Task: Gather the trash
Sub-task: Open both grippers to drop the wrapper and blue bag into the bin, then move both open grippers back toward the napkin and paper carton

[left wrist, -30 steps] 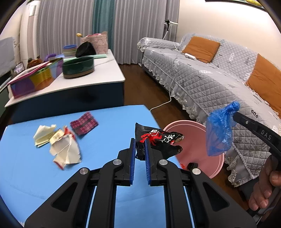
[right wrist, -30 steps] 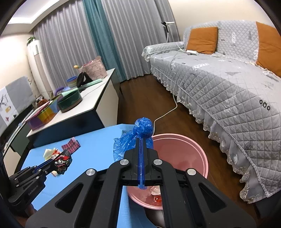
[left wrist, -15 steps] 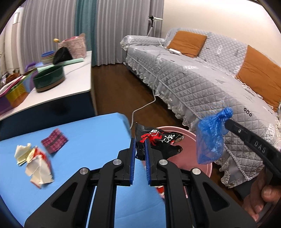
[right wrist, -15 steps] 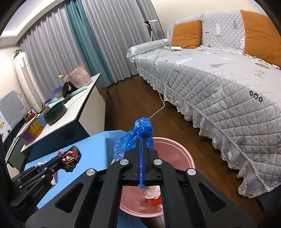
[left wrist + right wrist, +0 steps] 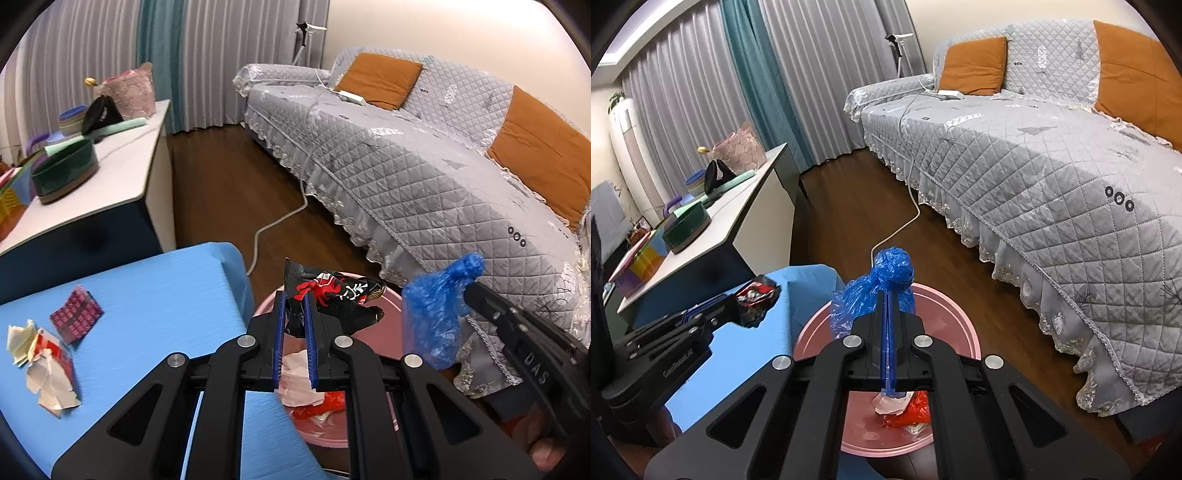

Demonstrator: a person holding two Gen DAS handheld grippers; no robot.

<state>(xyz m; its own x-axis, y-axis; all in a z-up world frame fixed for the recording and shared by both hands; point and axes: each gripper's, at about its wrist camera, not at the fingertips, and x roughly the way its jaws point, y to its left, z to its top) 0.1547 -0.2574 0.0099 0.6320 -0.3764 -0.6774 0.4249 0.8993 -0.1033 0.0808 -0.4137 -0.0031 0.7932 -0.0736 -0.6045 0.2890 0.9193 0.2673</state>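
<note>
We see a low surface (image 5: 155,295) covered in bright blue cloth filling the 8 o'clock part of the left wrist view, its corner ending just beside a round pink plastic basin (image 5: 945,306) that stands on the dark wooden floor (image 5: 849,206). Our left claw (image 5: 294,306) has its blue pads narrowed on a crumpled black snack wrapper with red and white print (image 5: 332,295), holding it over the basin's near rim. Our right claw (image 5: 888,299) is clamped tight on a knotted blue plastic bag (image 5: 886,277), which hangs above the basin; in the left wrist view the same bag shows at 3 o'clock.

Inside the basin lie a crumpled white paper and a red plastic scrap (image 5: 912,410). On the surface, at 9 o'clock in the left view, remain a red-and-black chequered packet (image 5: 75,317) and, just beside it, a heap of torn beige and white paper scraps (image 5: 40,358).

At 10 o'clock a white side cabinet (image 5: 122,177) carries a dark green oval dish (image 5: 64,173) and a pink woven basket (image 5: 127,92). A long sofa under a grey quilted cover (image 5: 1052,155) runs from 12 to 3 o'clock with orange cushions (image 5: 971,62), and a white cable (image 5: 905,218) trails from it across the floor. Grey and teal curtains (image 5: 746,74) hang behind.
</note>
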